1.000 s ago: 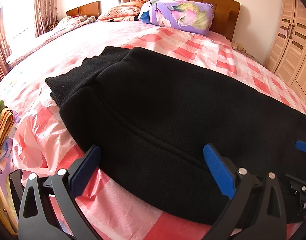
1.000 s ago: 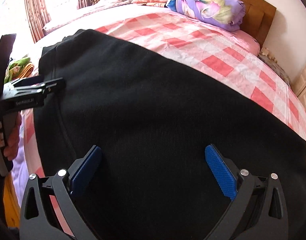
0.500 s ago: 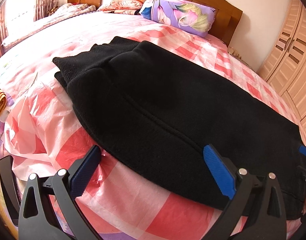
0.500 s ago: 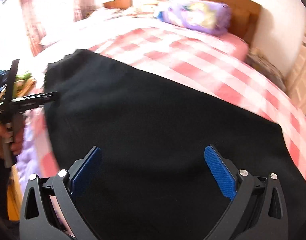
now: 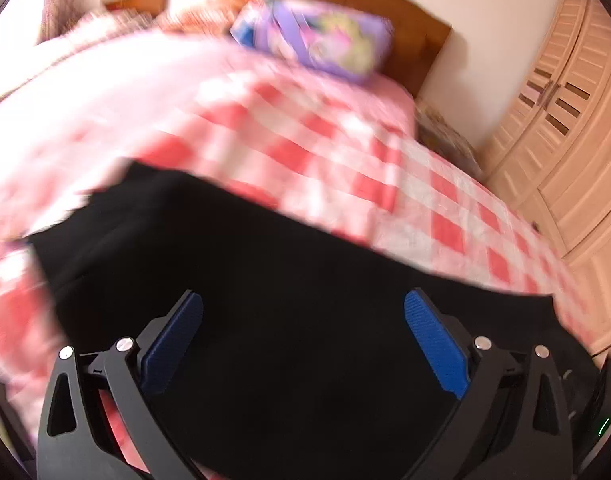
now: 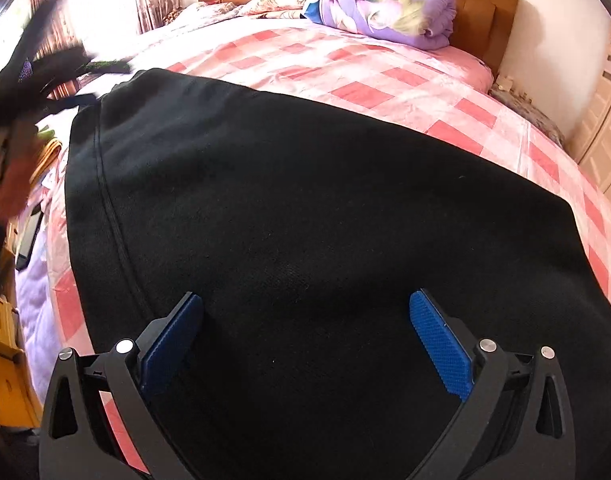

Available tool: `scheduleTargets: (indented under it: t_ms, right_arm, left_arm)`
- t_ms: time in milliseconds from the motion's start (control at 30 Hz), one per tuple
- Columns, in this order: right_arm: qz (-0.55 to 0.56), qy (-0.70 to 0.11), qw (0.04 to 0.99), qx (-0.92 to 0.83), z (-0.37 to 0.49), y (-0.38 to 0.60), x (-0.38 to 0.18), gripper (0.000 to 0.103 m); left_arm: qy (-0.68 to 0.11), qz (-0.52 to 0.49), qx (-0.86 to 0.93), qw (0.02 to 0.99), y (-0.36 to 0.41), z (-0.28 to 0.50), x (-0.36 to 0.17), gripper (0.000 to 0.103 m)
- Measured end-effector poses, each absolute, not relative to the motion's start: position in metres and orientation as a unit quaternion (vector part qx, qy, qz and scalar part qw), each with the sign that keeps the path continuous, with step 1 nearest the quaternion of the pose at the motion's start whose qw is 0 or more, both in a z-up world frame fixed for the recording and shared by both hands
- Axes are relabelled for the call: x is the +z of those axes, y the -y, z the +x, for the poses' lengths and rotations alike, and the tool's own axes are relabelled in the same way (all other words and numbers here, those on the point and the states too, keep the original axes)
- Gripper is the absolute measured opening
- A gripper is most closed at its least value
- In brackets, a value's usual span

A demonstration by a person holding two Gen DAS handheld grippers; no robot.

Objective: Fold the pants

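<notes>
Black pants [image 6: 305, 220] lie flat across the pink checked bed [image 6: 345, 64], folded lengthwise, with a seam running down their left side. My right gripper [image 6: 305, 340] hovers over the near part of the cloth, open, nothing between its blue pads [image 6: 439, 344]. In the blurred left wrist view the pants [image 5: 285, 300] fill the lower half and my left gripper [image 5: 303, 344] stands open above them, empty. The left gripper [image 6: 53, 64] also shows as a dark blur at the upper left of the right wrist view, held by a hand [image 6: 13, 184].
A purple floral pillow [image 6: 381, 12] lies against the wooden headboard [image 6: 485, 4]. A cream wardrobe [image 5: 565, 140] stands right of the bed. Folded yellow and green cloth [image 6: 45, 148] and a dark flat object [image 6: 27, 236] lie off the bed's left edge.
The left gripper has swung quickly right and over the pants, blurring its view. The right gripper has shifted a little; both stay open and empty.
</notes>
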State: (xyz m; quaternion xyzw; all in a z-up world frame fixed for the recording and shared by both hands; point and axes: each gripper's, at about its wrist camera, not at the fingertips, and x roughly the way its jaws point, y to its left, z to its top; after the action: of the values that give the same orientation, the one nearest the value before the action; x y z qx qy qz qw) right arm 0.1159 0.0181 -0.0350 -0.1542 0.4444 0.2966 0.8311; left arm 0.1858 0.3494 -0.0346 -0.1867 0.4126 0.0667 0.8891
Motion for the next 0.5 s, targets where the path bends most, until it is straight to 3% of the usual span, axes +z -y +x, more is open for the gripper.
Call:
scheduleTargets:
  t_ms: [167, 267, 500]
  right_arm:
    - [-0.152, -0.441, 0.833, 0.298, 0.114, -0.017, -0.035, 0.099]
    - [-0.14, -0.441, 0.832, 0.305, 0.115, -0.013, -0.034, 0.099]
    - [-0.132, -0.424, 0.845, 0.299, 0.098, 0.008, -0.019, 0.099]
  left_arm:
    - [-0.48, -0.184, 0.1, 0.852, -0.36, 0.25, -0.079, 0.101]
    - [-0.461, -0.134, 0.117, 0.869, -0.347, 0.248, -0.084, 0.102]
    - [-0.434, -0.183, 0.09, 0.877, -0.363, 0.238, -0.086, 0.102]
